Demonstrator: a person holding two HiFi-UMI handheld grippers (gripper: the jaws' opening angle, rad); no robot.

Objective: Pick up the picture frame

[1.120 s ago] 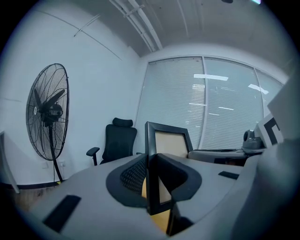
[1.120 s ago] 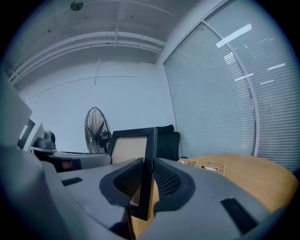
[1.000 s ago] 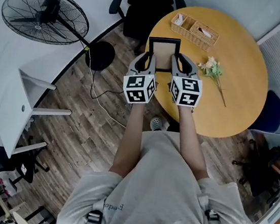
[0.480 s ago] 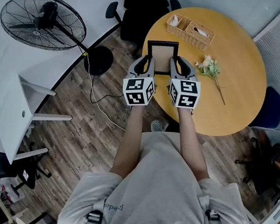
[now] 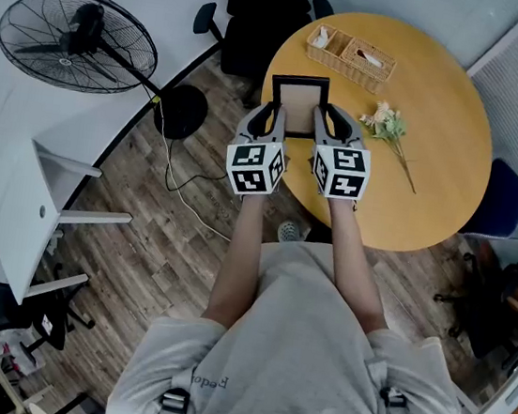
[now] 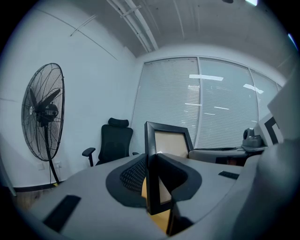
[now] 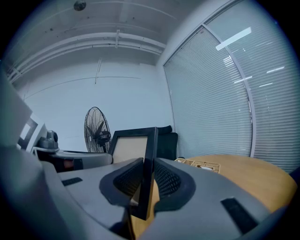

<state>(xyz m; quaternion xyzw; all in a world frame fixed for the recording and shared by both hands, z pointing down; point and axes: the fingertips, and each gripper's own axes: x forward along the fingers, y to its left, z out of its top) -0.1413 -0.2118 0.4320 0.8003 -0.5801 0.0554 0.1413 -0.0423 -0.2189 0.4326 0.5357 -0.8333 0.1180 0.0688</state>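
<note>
A black picture frame (image 5: 298,101) with a tan panel is held up over the near left part of the round wooden table (image 5: 437,149). My left gripper (image 5: 273,116) is shut on the frame's left rail (image 6: 152,173). My right gripper (image 5: 320,120) is shut on its right rail (image 7: 147,173). In both gripper views the dark pads press flat against a rail, and the frame (image 7: 133,147) stands upright between the two grippers, its tan panel (image 6: 171,143) facing me.
A wicker basket (image 5: 352,56) sits at the table's far side and a sprig of flowers (image 5: 391,132) lies right of the frame. A standing fan (image 5: 77,40) with a cable is on the floor at left, near a white desk (image 5: 37,201). Black office chairs (image 5: 256,12) stand beyond the table.
Between the earliest frame and the middle one the frame and both grippers shifted slightly up the picture with the view; since then nothing has moved.
</note>
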